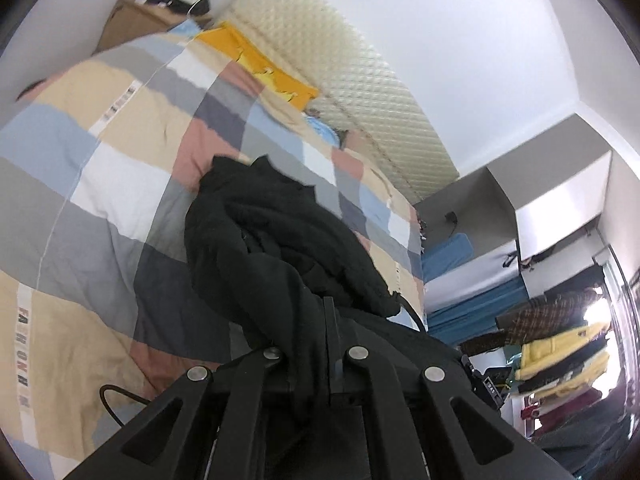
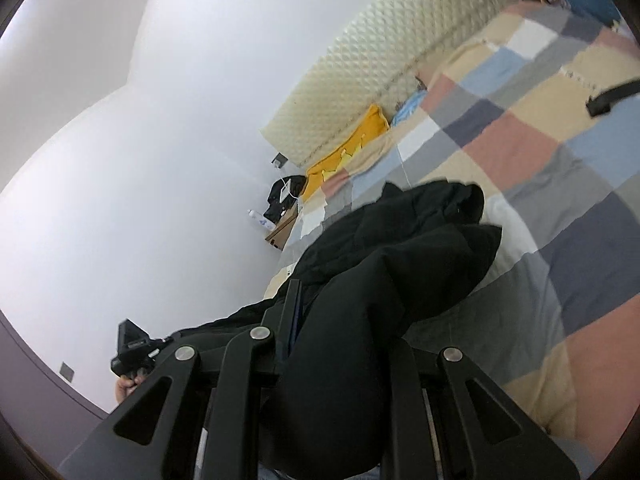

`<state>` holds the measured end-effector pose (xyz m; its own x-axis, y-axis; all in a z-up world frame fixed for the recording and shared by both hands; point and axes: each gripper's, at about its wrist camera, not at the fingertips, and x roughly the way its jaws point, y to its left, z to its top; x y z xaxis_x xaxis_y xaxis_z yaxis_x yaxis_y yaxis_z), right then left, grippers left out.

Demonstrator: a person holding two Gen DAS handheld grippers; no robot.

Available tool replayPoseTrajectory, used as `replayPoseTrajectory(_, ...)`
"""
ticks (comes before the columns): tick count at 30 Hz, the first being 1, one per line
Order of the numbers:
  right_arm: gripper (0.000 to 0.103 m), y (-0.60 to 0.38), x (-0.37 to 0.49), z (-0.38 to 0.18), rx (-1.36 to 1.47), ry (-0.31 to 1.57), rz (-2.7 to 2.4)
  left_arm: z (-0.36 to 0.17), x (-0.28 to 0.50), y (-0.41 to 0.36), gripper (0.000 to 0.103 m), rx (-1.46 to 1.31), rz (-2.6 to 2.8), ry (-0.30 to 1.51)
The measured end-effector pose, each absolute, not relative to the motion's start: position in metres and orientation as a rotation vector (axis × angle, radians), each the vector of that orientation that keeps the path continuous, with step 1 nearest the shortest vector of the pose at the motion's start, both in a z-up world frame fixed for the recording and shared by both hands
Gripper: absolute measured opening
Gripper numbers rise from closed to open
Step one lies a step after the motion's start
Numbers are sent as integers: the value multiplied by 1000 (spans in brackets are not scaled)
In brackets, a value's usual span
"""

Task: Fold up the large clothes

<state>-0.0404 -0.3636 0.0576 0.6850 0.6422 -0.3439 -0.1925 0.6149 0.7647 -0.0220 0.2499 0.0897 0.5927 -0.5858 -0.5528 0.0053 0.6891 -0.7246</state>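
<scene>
A large black garment (image 1: 276, 236) hangs bunched above the patchwork bed cover (image 1: 120, 168). My left gripper (image 1: 316, 320) is shut on an edge of it, and the cloth drapes over the fingers. In the right wrist view the same black garment (image 2: 400, 272) fills the middle. My right gripper (image 2: 316, 320) is shut on another part of it, with cloth bulging between and over the fingers. The left gripper (image 2: 132, 354) and the hand holding it show at the lower left of the right wrist view. The fingertips of both grippers are hidden by cloth.
A cream quilted headboard (image 1: 360, 80) runs along the white wall. A yellow pillow (image 1: 260, 64) and a blue item (image 1: 324, 130) lie by it. A brown nightstand (image 1: 136, 20) holds dark things. Shelves with folded clothes (image 1: 560, 356) stand at the right. A black strap (image 2: 612, 98) lies on the cover.
</scene>
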Motion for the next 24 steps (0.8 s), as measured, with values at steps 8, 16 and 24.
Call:
replayPoseTrajectory(8,17,-381,-76,103,792,572,495,149,-62,238,4,-727,-393,814)
replayPoseTrajectory(16,17,-375,-59,115,677,527,397,146,-33,231,5,-642,-330,830)
replayPoseTrajectory(24,18,-359,-30,109,462,536,292,132,15,211,5,-480,-231,847)
